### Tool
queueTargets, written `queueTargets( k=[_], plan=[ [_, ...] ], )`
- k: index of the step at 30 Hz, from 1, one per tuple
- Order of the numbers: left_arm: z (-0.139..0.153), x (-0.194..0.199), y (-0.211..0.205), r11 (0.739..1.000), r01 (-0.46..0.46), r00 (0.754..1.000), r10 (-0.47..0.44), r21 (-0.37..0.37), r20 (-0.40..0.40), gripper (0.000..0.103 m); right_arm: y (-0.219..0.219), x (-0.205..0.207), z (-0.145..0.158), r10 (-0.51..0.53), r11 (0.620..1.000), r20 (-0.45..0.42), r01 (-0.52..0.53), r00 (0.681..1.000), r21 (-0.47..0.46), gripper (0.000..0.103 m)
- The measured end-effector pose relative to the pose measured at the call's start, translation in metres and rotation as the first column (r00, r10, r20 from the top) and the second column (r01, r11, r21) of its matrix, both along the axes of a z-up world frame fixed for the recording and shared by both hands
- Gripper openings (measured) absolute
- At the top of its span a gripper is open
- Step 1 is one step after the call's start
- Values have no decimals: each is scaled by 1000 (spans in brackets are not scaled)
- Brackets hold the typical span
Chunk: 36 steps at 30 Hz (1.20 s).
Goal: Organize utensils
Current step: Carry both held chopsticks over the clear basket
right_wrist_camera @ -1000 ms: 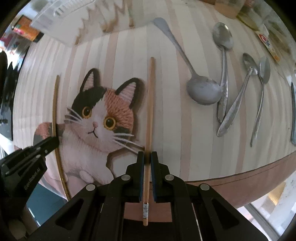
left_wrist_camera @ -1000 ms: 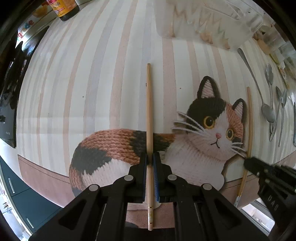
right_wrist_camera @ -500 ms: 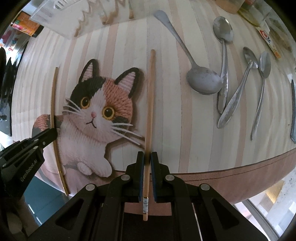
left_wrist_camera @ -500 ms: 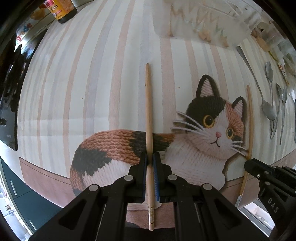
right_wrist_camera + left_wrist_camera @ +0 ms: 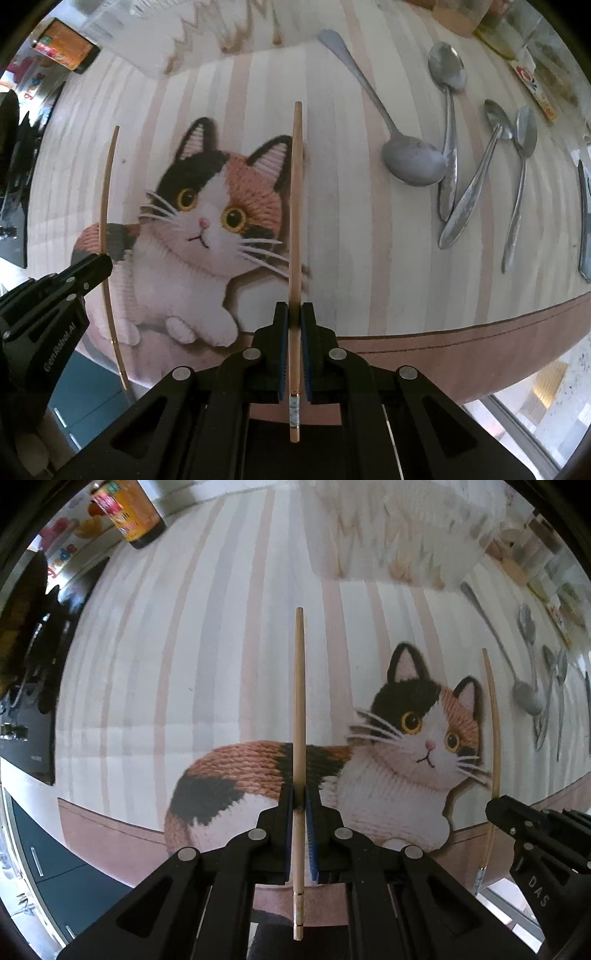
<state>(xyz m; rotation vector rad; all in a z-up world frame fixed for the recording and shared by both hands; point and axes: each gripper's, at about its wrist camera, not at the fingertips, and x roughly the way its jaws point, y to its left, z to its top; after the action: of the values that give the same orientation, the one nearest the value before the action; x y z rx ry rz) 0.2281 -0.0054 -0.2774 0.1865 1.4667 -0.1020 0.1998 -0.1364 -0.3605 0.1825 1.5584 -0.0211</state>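
Holding: left gripper is clamped on one chopstick, right gripper is clamped on the other chopstick, pads tight against the wood on both.

Where they are: both sticks point forward over the cat tablecloth, near the table's front edge. I can't really tell if they're lifted or brushing the cloth.

Grip point: both are pinched toward the thick back end, so most of each stick hangs out front with only a short stub behind the pads.

Risk 1: that long overhang could let a stick pivot in the pads and droop or twist if it bumps anything.

Risk 2: they're round and slim, so a slack squeeze probably means one slides out and rolls off the edge.

Risk 3: the tips could clip the plastic tray rim going in.

Tray contents: it's at the far side, see-through and blurry, honestly can't make out what's in it.

Spoons: lying loose on the cloth off to the right, not in any container, some overlapping.

Bottle: far left corner, well apart from the action.
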Motion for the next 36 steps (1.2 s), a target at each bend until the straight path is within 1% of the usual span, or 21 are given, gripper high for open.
queueTargets(
  k=[4,9,16,20,23,27,30,32,34,36],
  plan=[
    [27,-5,-2,1000,-1,998,1,7,56,4,1,-5,17,-4,1000,37,3,999,16,7],
    [71,-11,-1,1000,-16,992,18,-17,127,4,2,-9,47,1,999,102,-5,995,34,7],
    [140,-2,17,997,-32,969,50,-76,242,4,-4,-2,111,8,998,242,-24,970,65,7],
    [172,11,15,993,-26,952,60,-115,301,4,-14,13,150,0,995,312,-31,950,93,7],
    [189,25,15,989,-14,941,62,-146,332,4,-20,26,176,-8,993,358,-35,934,113,7],
    [206,52,5,987,3,929,57,-160,366,4,-28,50,202,-26,992,402,-28,915,126,7],
    [209,76,-2,987,10,927,52,-163,372,4,-35,75,214,-31,991,420,-25,907,128,7],
    [209,95,-8,986,17,929,45,-164,366,4,-38,96,218,-31,992,422,-25,906,127,7],
    [206,116,-15,988,25,930,32,-150,365,4,-41,114,219,-32,991,421,-25,907,130,7],
    [197,139,-21,988,23,940,30,-153,340,4,-41,138,219,-32,991,420,-25,907,129,7]
  ],
)
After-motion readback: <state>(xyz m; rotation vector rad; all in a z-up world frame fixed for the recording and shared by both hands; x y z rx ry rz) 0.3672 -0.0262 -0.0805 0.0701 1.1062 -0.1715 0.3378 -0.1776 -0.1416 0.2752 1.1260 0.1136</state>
